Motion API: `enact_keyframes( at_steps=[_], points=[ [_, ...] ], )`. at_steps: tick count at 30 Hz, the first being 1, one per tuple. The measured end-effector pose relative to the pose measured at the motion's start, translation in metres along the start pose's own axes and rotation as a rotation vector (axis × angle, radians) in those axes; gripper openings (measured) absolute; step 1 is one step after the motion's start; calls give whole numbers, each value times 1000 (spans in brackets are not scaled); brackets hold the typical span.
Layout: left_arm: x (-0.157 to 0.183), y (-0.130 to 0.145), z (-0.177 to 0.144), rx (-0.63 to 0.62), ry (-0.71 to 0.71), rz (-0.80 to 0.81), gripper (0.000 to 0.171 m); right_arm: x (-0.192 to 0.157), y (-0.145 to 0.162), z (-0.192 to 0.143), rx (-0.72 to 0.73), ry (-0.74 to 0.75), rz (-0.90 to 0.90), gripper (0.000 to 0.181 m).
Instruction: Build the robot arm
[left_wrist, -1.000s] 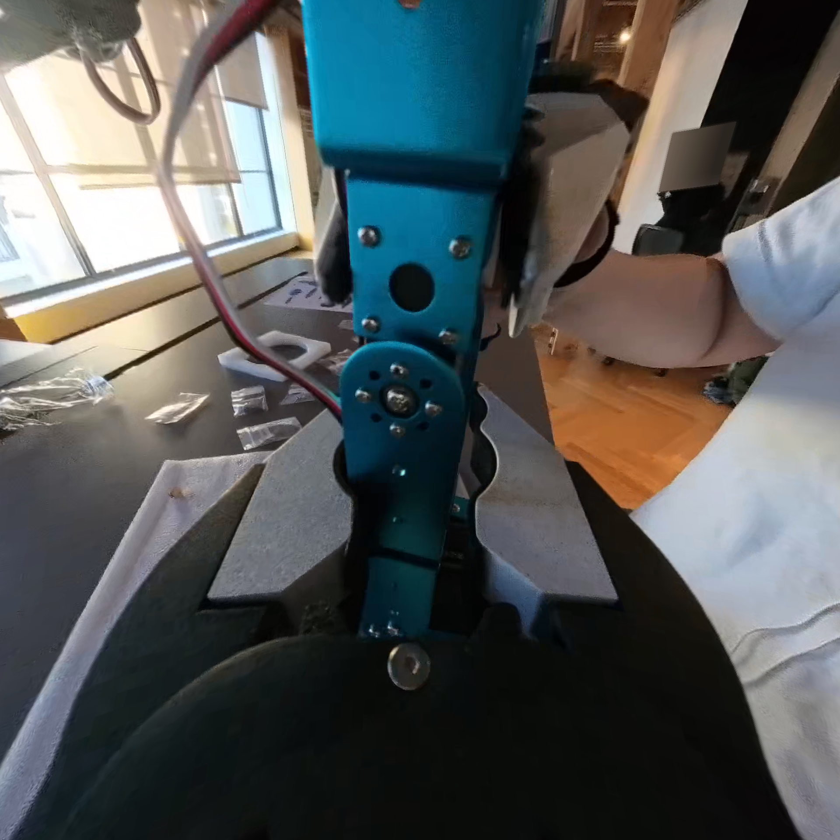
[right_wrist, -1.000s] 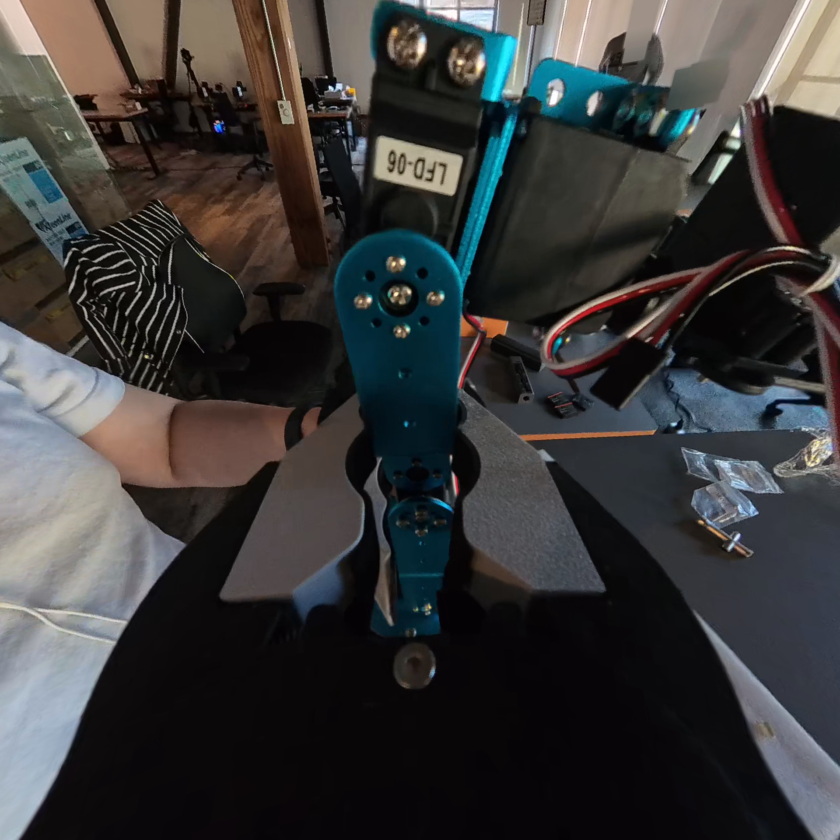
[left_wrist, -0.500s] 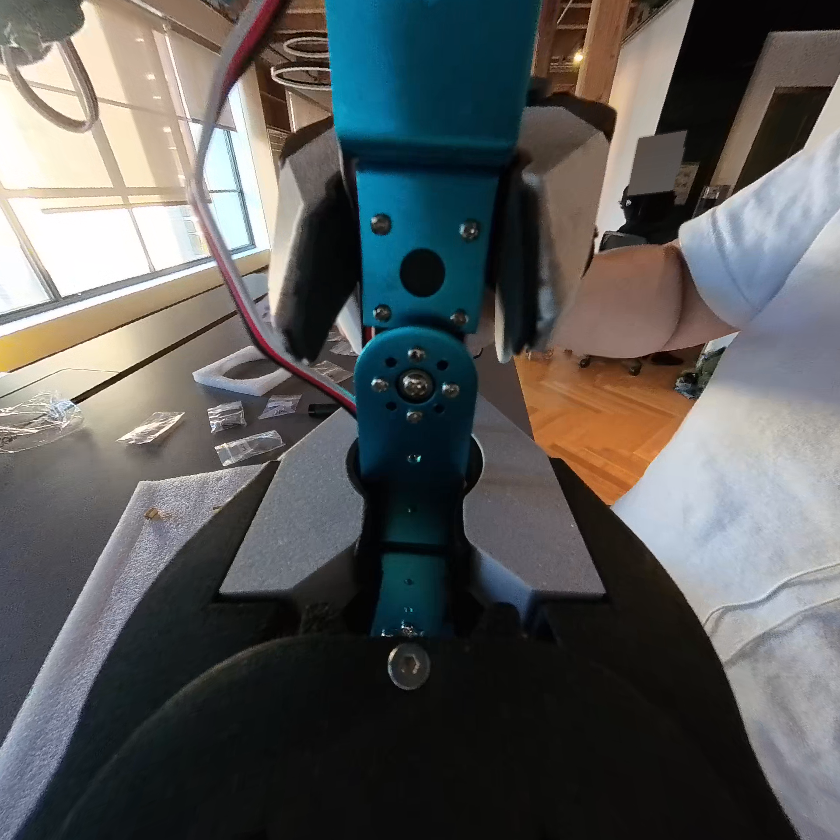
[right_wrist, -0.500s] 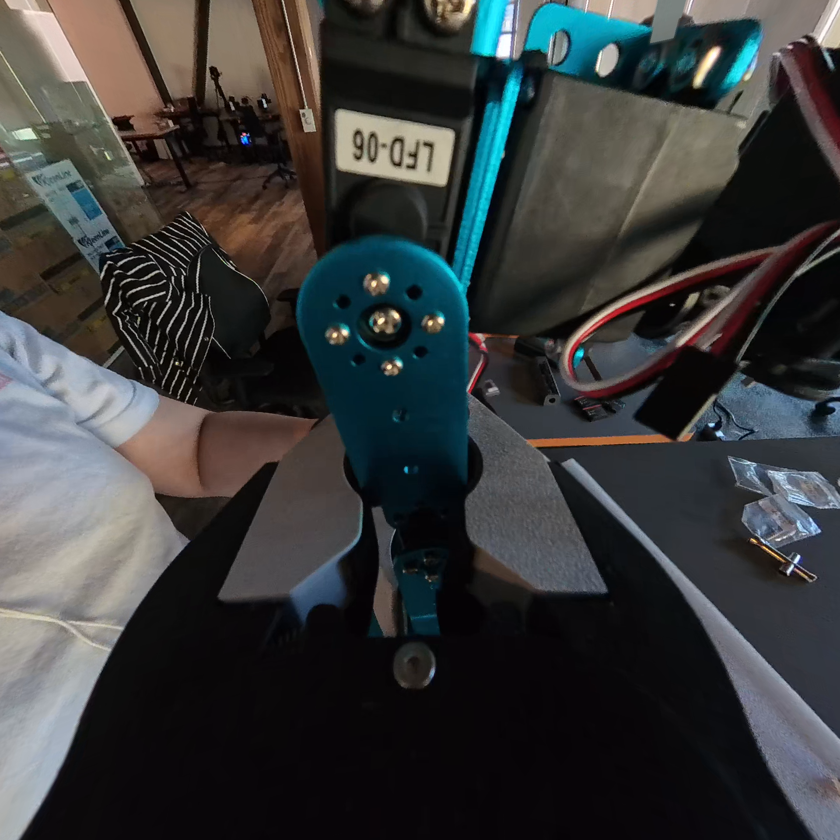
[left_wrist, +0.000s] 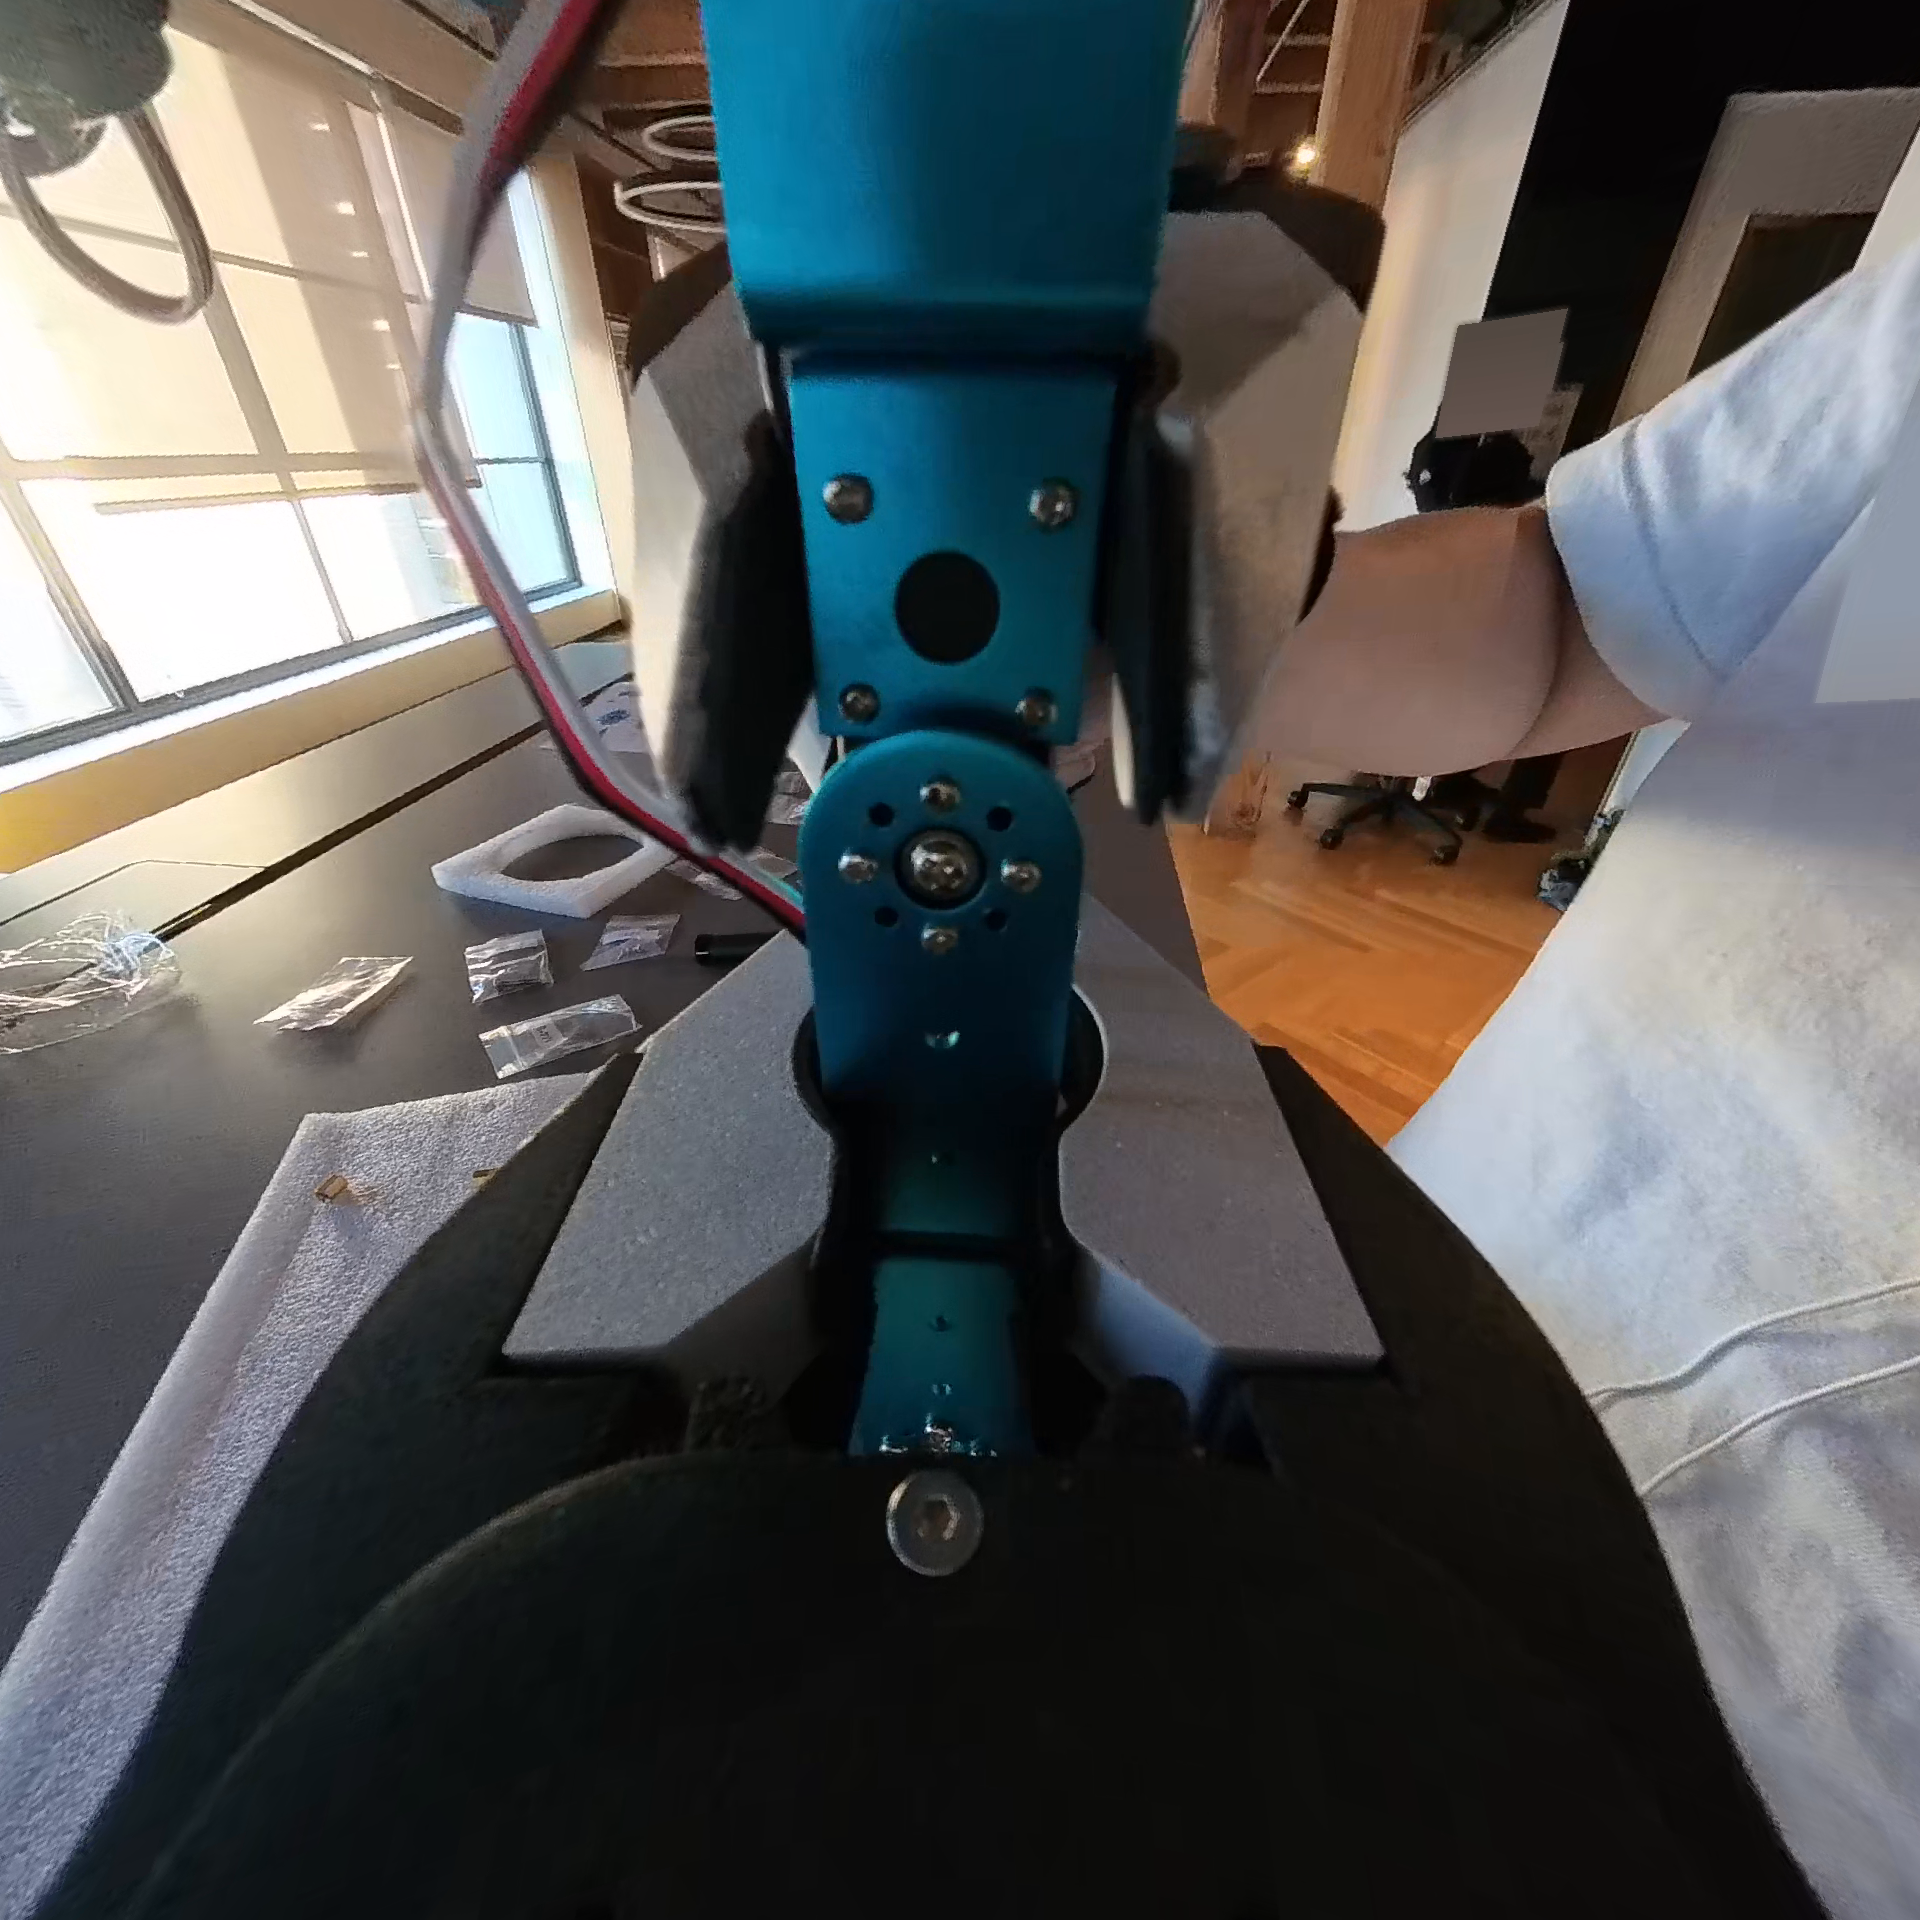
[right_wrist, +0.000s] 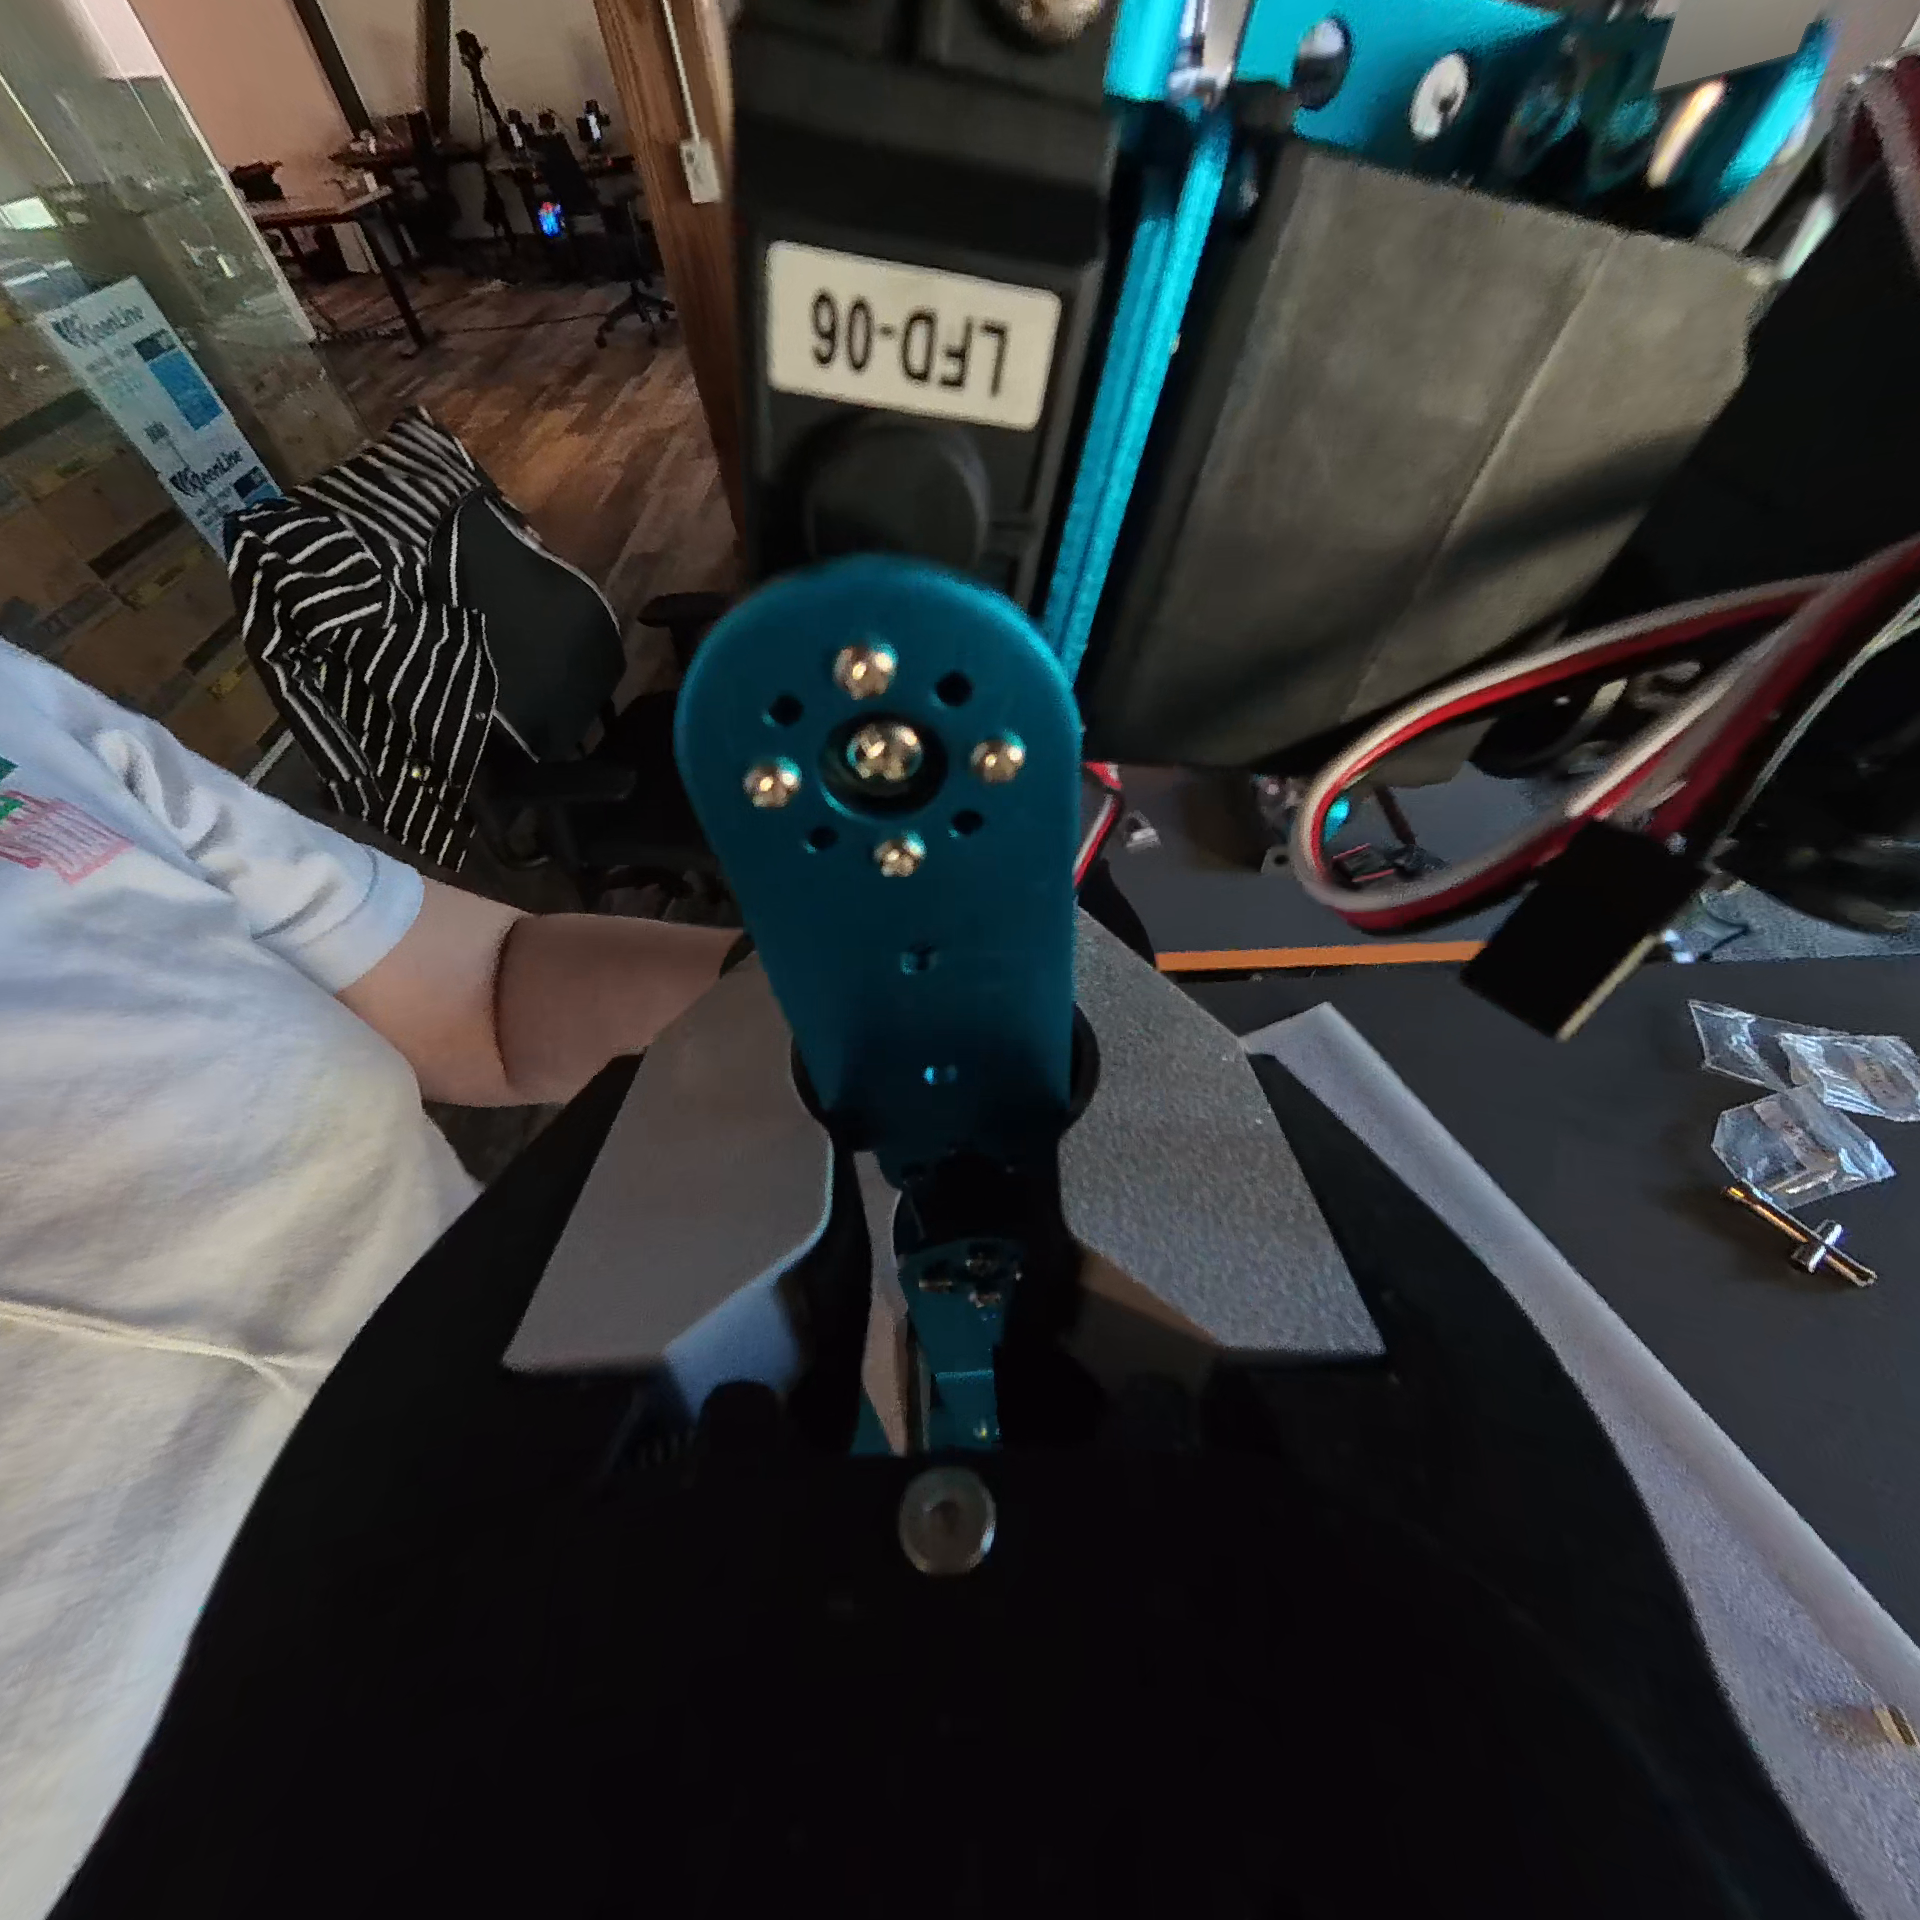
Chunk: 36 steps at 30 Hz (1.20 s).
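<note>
Since the earlier frames both views have drawn in on the blue bracket assembly, which now fills more of each frame, and the right gripper's grey fingers have come fully into the upper centre of the left wrist view.

Left gripper (left_wrist: 940, 1174): fingers together, clamped on a rounded blue bracket arm (left_wrist: 940, 935) at frame centre. Right gripper (right_wrist: 940, 1195): fingers likewise together, clamped on a second rounded blue bracket arm (right_wrist: 883, 810). Both arms belong to one blue bracket assembly (left_wrist: 935, 187), held off the surface between the two grippers. Above, in the right wrist view, sits a black servo (right_wrist: 914, 208) with a white label; red, white and black wires (right_wrist: 1507, 748) trail to a black plug at right.

Judged: the assembly is rigid metal, smooth-faced and jointed, so it may pivot or slip; flat bracket faces offer the soundest hold, clear of the wires.

Below lie white foam sheet (left_wrist: 208, 1351), small clear bags (left_wrist: 551, 1029) and the dark surface (left_wrist: 104, 1195). A white sleeve (left_wrist: 1662, 1039) fills right.
</note>
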<state>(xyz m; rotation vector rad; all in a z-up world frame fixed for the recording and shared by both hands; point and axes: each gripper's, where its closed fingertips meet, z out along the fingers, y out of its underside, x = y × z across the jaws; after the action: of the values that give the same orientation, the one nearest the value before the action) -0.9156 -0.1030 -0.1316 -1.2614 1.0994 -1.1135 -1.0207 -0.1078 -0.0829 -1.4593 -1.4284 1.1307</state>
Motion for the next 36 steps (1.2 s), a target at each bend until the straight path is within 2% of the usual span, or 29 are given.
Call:
enact_keyframes(
  at_steps=[2,5,9,13,32,36],
  points=[
    [1,1,2,-13,-7,11,29,-5,1,-5,-7,-32,5,28],
    [1,2,4,-17,-20,19,29,-2,-23,-30,146,-22,58,28],
    [1,2,4,-16,-29,23,29,-1,-11,-30,20,-5,1,28],
    [1,2,4,-18,-28,22,28,0,-9,-30,-31,-2,-10,28],
    [-5,3,4,-16,-80,66,27,4,-10,-32,-4,-96,257,31],
    [-5,3,4,-18,-82,69,27,1,-9,-33,-29,-116,230,32]
  ],
)
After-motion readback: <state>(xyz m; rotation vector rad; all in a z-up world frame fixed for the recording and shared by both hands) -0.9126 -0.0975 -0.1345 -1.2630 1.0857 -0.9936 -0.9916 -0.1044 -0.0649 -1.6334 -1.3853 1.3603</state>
